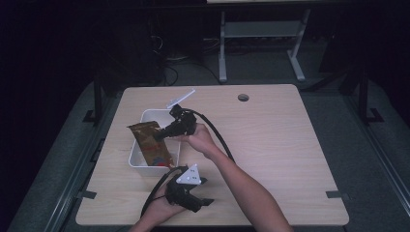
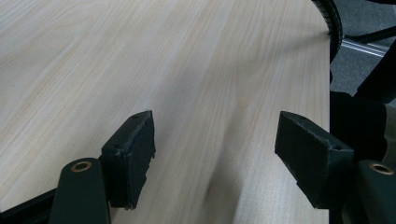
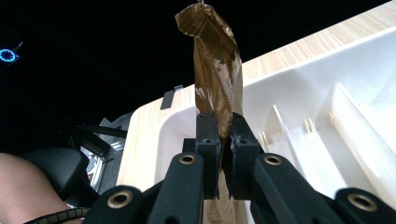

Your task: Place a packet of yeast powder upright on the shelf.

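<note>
This looks like a lab or test room set up for recording. A plain light-wood table [image 1: 270, 145] with a cable hole [image 1: 243, 97] stands on grey carpet [image 1: 251, 70], ringed by metal rails [image 1: 387, 159], with a grey metal stand [image 1: 261, 38] and loose cables [image 1: 167, 63] behind it in the dark.

Pale wooden table [image 1: 270, 145], a white divided bin [image 1: 145, 166] on its left half.

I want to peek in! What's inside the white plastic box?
White plastic box: thin white dividers and something red at the near end. The crinkly brown foil packet, pinched by the right gripper, hides the rest.
</note>
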